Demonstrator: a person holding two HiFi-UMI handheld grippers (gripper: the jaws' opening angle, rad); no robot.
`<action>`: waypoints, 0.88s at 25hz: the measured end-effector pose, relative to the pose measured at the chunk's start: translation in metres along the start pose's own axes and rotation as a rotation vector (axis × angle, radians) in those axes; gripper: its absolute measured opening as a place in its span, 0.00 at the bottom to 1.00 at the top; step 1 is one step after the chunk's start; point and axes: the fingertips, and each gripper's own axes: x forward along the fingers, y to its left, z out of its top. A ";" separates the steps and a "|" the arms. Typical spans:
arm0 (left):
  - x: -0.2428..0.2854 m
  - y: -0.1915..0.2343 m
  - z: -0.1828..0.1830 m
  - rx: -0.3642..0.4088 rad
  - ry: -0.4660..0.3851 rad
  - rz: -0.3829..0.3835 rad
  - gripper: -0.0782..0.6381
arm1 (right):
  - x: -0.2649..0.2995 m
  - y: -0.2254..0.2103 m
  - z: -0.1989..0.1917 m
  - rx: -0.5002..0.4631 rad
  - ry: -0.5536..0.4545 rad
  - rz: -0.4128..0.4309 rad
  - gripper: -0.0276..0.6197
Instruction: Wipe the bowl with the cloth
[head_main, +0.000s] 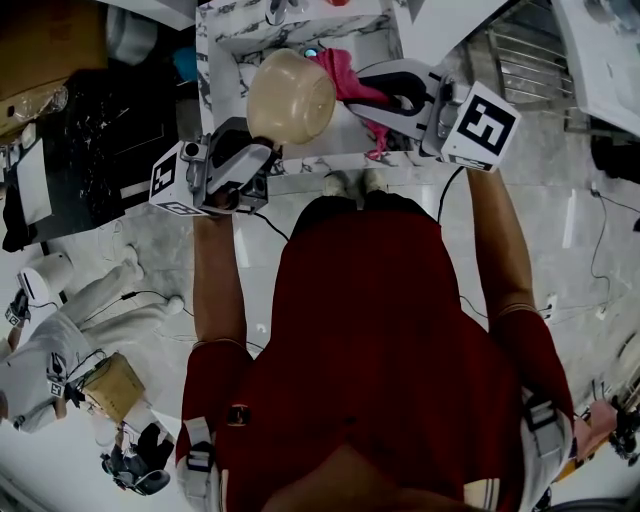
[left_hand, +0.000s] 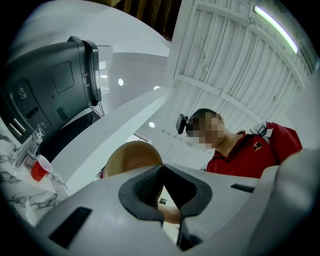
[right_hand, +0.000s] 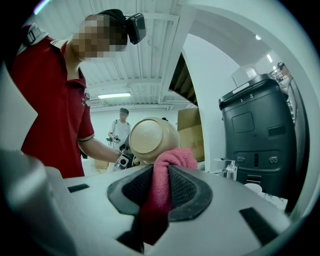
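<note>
The right gripper (right_hand: 161, 172) clenches a soft pink cloth (right_hand: 174, 159) beside the tan bowl (right_hand: 149, 140), held up far centre. The left gripper (left_hand: 162, 169) pinches its rim. The bowl looks light, stiff and slippery, so the rim is best gripped firmly.

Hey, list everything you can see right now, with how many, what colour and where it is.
bowl: one, tan, held up over the counter, underside toward the head view
cloth: one, pink, against the bowl's right side
counter: one, white marble, in front of the person
machine: one, black, at the counter
cup: one, red, on the counter below the machine
cardboard box: one, brown, in the background
bystander: one, in white, far behind the bowl
left hand-held gripper: one, grey with black pads, shut on the bowl's edge
right hand-held gripper: one, grey with black pads, shut on the cloth
</note>
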 end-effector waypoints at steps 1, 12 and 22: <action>0.001 0.002 0.000 0.002 -0.015 0.013 0.13 | 0.001 0.001 -0.002 0.001 0.004 0.000 0.18; 0.005 0.033 0.003 0.038 -0.128 0.231 0.13 | 0.013 0.024 -0.022 -0.008 0.097 0.060 0.18; -0.004 0.054 -0.006 0.086 -0.074 0.405 0.13 | 0.023 0.045 -0.021 -0.026 0.118 0.134 0.18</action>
